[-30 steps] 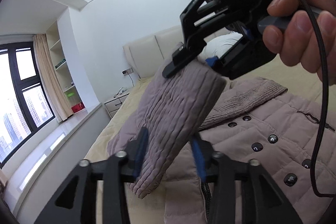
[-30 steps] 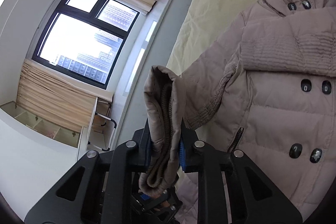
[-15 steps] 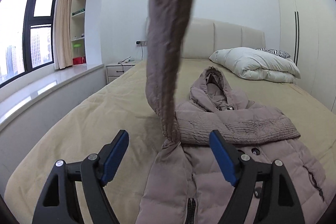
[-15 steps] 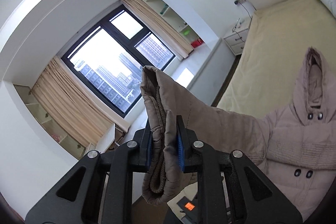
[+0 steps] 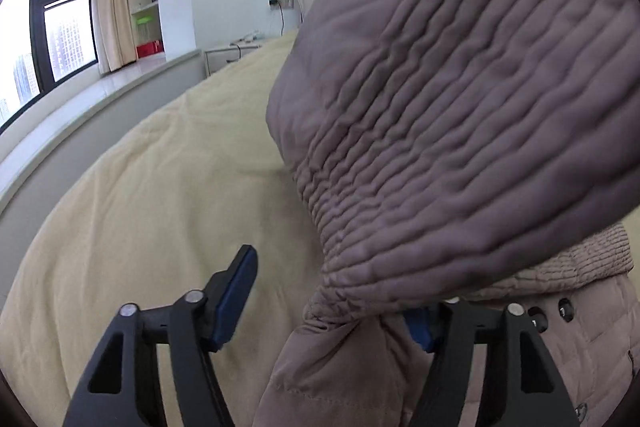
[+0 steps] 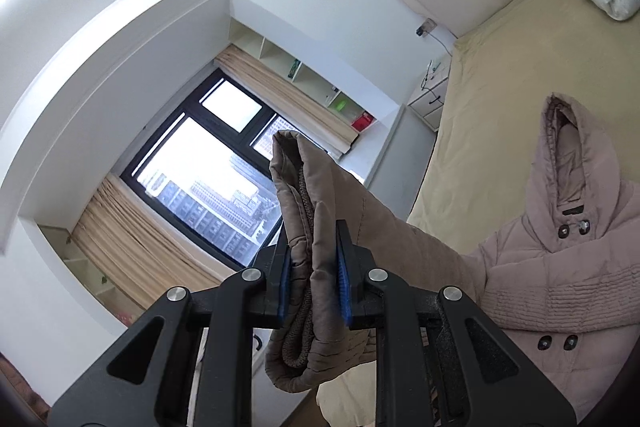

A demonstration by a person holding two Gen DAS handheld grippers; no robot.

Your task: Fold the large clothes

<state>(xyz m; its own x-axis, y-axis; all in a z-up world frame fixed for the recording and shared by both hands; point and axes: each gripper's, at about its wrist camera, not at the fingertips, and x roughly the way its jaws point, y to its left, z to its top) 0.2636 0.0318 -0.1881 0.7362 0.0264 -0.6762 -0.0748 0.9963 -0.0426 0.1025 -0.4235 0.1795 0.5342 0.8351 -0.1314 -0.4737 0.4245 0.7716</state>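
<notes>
We judge the fold as early: one sleeve already lies across the chest of the mauve quilted hooded puffer coat (image 6: pixel 560 287), the other is in the air, and the body and hood are not yet folded. On the left, the left gripper (image 5: pixel 332 301) has its blue-padded fingers (image 5: pixel 234 295) spread wide and grasping nothing; the raised ribbed sleeve (image 5: pixel 460 107) hangs close in front of them, its gathered stitching in fine soft ridges, and we cannot tell whether it touches them. Beneath lies the pale yellow bed cover (image 5: pixel 140 207), smooth and slightly creased. On the right, the right gripper (image 6: pixel 312 279) is clenched on the sleeve's knit-lined cuff (image 6: pixel 304 227), doubled and puffy between the pads. The coat rests flat on the bed, with dark paired buttons down its front.
</notes>
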